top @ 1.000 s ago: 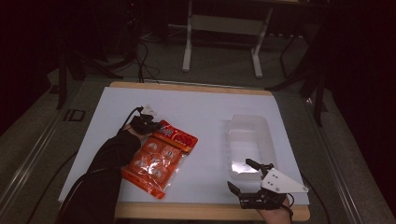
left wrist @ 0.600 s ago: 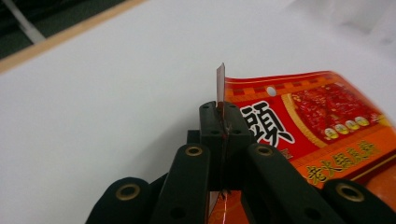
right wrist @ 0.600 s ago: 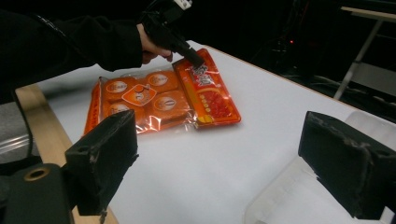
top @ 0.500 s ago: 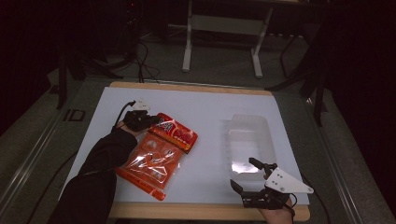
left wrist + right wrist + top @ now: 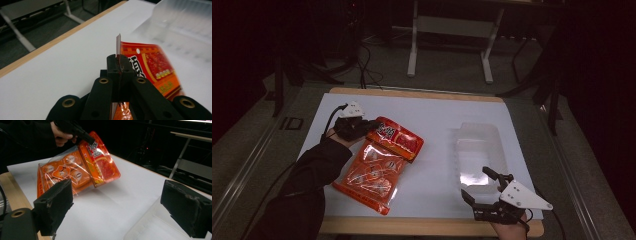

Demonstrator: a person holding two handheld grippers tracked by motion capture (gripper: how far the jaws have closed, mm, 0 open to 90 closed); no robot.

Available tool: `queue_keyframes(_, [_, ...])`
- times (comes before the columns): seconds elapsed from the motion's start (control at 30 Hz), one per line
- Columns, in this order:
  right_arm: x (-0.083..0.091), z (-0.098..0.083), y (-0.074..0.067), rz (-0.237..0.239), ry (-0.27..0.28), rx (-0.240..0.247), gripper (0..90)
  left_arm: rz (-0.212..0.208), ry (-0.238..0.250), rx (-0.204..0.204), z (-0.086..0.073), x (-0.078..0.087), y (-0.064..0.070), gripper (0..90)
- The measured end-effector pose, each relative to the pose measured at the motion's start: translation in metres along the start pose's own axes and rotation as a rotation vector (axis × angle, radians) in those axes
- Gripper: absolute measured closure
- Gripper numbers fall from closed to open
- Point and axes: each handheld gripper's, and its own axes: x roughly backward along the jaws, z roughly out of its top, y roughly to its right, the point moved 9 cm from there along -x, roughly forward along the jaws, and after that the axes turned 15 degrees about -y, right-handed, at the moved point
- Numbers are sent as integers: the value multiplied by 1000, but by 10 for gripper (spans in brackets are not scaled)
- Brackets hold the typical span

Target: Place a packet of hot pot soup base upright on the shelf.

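Lifting an orange snack bag [image 5: 379, 162] by its top edge with the left gripper [image 5: 371, 125], over the white table [image 5: 437, 125].

Left jaws are pinched fully together on the bag's sealed header, thin film that grips cleanly; the bag's near end hangs down to the tabletop, so the pouches inside slump low. Right gripper [image 5: 479, 187] waits at the near table edge with jaws spread wide and nothing between them, just beside the clear plastic tray [image 5: 477, 150], probably the bag's destination, though that is only a guess.
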Motion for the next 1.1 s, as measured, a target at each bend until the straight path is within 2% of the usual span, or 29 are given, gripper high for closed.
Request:
queue_keyframes(0.27, [-2, 2, -4, -19, -4, 31, 116, 6, 37, -29, 10, 26, 18, 900])
queue_keyframes(0.37, [-3, 3, -7, -5, -4, 33, 114, 11, 46, -44, 13, 33, 25, 900])
queue_keyframes(0.4, [-3, 3, -6, -11, 1, 35, 115, -2, 49, -44, 14, 37, 28, 900])
queue_keyframes(0.43, [-1, 4, -5, -30, 12, 36, 116, 6, 51, -49, 15, 39, 29, 900])
queue_keyframes(0.53, [-1, 5, -3, 4, 14, 6, 117, 4, 59, -58, 18, 46, 35, 900])
queue_keyframes(0.67, [-3, 3, -3, 15, -2, 1, 117, -15, 80, -86, 21, 53, 44, 900])
queue_keyframes(0.73, [-2, 3, -6, 10, -5, 22, 120, -37, 99, -95, 24, 61, 51, 900])
queue_keyframes(0.87, [-2, 3, -7, 17, -7, 19, 131, -39, 104, -108, 25, 68, 57, 900])
queue_keyframes(0.93, [-1, 3, -7, 18, -1, 17, 136, -57, 122, -132, 26, 76, 67, 900])
queue_keyframes(1.1, [-3, 3, -7, 33, -7, 9, 136, -74, 140, -147, 28, 87, 75, 900])
